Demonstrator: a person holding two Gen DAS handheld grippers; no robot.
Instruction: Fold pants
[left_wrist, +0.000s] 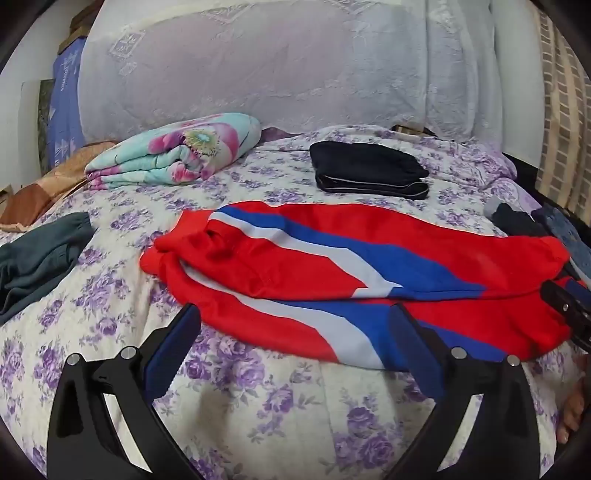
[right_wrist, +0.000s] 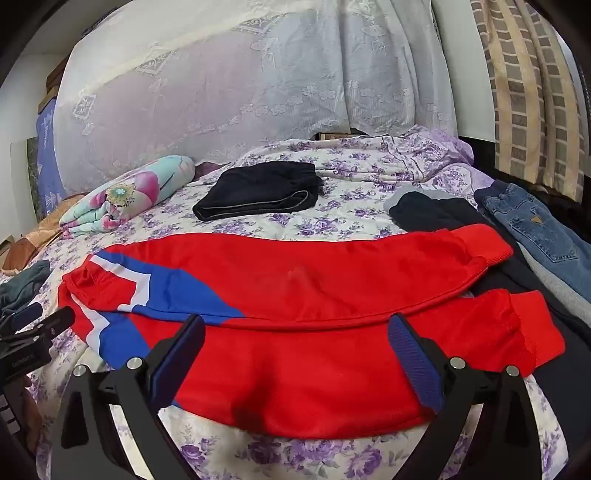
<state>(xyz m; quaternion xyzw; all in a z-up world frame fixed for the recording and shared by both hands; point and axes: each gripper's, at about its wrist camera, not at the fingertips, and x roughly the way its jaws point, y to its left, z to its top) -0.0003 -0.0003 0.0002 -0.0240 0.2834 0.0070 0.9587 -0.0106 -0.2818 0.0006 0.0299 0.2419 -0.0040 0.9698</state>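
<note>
Red pants with blue and white stripes (left_wrist: 332, 266) lie flat across the floral bedspread, one leg laid over the other, waistband to the left and cuffs to the right. They also show in the right wrist view (right_wrist: 314, 295). My left gripper (left_wrist: 295, 321) is open and empty, hovering at the near edge of the pants by the striped part. My right gripper (right_wrist: 295, 332) is open and empty, above the plain red part near the cuffs. Each gripper shows at the edge of the other's view.
A folded black garment (left_wrist: 369, 170) and a rolled floral blanket (left_wrist: 177, 151) lie further back on the bed (left_wrist: 258, 406). A dark green garment (left_wrist: 33, 258) lies at the left. Dark pants (right_wrist: 443, 210) and blue jeans (right_wrist: 535, 229) lie at the right.
</note>
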